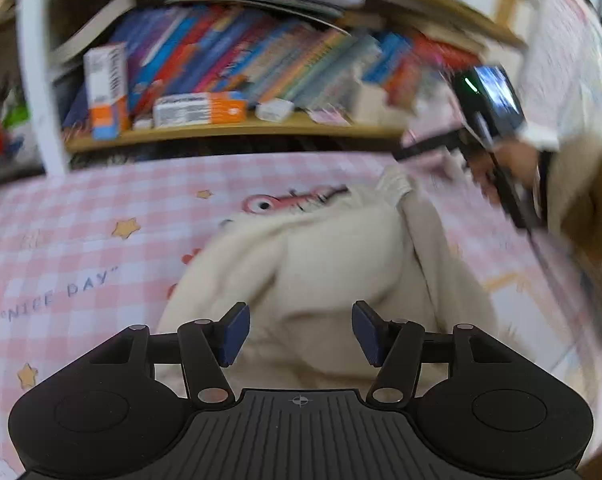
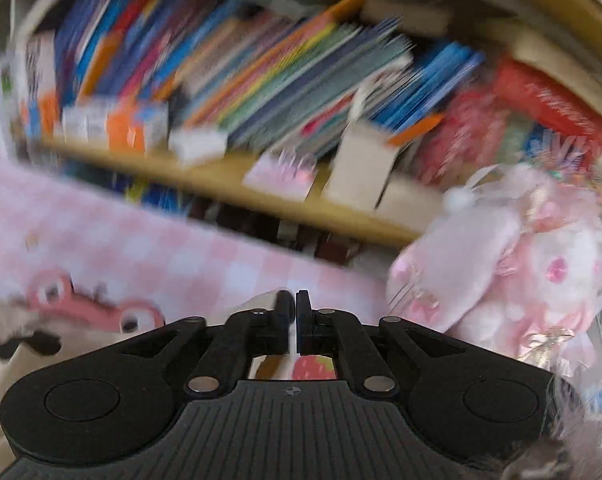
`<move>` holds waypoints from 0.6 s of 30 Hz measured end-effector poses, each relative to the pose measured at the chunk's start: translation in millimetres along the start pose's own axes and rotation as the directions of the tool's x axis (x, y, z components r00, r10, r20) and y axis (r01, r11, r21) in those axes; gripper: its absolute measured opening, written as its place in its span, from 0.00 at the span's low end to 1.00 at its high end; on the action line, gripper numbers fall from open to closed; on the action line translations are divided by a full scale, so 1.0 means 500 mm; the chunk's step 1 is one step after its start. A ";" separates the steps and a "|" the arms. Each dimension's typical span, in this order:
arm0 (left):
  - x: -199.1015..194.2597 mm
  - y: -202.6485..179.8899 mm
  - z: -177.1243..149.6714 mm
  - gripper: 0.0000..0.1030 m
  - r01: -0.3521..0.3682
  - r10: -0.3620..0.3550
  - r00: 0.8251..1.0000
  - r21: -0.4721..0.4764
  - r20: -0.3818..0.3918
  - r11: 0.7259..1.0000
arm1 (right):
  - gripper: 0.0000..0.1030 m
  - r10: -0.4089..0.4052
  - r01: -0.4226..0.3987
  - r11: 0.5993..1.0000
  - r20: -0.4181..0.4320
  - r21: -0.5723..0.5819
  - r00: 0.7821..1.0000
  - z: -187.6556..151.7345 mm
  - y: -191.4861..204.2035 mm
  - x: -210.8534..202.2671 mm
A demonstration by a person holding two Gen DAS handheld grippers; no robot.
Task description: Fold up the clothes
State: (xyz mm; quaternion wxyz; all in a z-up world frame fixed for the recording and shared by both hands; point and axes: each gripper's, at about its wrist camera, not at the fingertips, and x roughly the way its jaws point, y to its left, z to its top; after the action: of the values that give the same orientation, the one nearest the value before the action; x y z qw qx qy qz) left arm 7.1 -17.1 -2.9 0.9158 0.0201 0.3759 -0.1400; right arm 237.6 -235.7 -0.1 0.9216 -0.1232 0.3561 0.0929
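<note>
Item: your left gripper (image 1: 301, 332), jaws spread and empty, above the cream garment (image 1: 321, 256) bunched on the pink checked sheet (image 1: 81, 240); your right gripper (image 2: 292, 312), pressed together empty; risk: pinching sheet with cloth.

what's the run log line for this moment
left gripper: jaws open over cream garment | right gripper: jaws shut | garment unfolded on pink checked sheet

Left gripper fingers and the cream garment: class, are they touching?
Cannot tell. In the left wrist view the open fingers overlap the cream garment, but no contact or gap shows plainly.
</note>
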 end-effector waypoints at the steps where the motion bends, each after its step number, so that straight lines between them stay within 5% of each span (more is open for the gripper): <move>1: 0.005 -0.018 -0.008 0.56 -0.024 0.025 1.000 0.061 -0.007 0.998 | 0.04 0.007 -0.007 1.000 -0.003 0.008 1.000 -0.006 -0.001 -0.005; 3: 0.016 -0.046 -0.026 0.56 -0.075 0.078 0.997 0.177 -0.012 0.981 | 0.32 0.023 -0.023 0.999 -0.006 0.028 1.000 -0.019 -0.003 -0.016; 6: 0.027 -0.045 -0.037 0.56 -0.098 0.104 0.994 0.211 -0.020 0.973 | 0.41 0.084 -0.085 0.988 0.015 0.128 0.996 -0.047 -0.026 -0.077; 10: 0.043 -0.003 -0.023 0.56 -0.027 0.027 0.999 0.018 -0.018 0.999 | 0.52 0.210 -0.209 0.953 0.022 0.221 0.978 -0.101 -0.026 -0.175; 13: 0.079 0.032 -0.013 0.56 0.052 -0.058 0.998 -0.154 -0.036 0.987 | 0.65 0.270 -0.256 0.922 -0.008 0.291 0.963 -0.144 -0.003 -0.216; 14: 0.093 0.044 -0.010 0.52 0.074 -0.084 0.995 -0.203 -0.044 0.977 | 0.65 0.281 -0.258 0.912 -0.026 0.318 0.959 -0.154 0.007 -0.219; 17: 0.106 0.057 -0.013 0.07 0.134 -0.154 0.987 -0.277 -0.052 0.951 | 0.64 0.285 -0.243 0.903 -0.071 0.354 0.956 -0.179 0.039 -0.220; 18: 0.099 0.055 -0.013 0.04 0.142 -0.159 0.986 -0.274 -0.042 0.951 | 0.62 0.281 -0.234 0.905 -0.087 0.355 0.956 -0.185 0.051 -0.218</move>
State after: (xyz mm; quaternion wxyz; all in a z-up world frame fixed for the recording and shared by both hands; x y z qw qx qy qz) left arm 43.9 -2.0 -43.7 0.8843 -0.1293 0.4207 -0.1561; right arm 92.9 -247.7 3.6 0.8821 0.0802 0.4419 0.1424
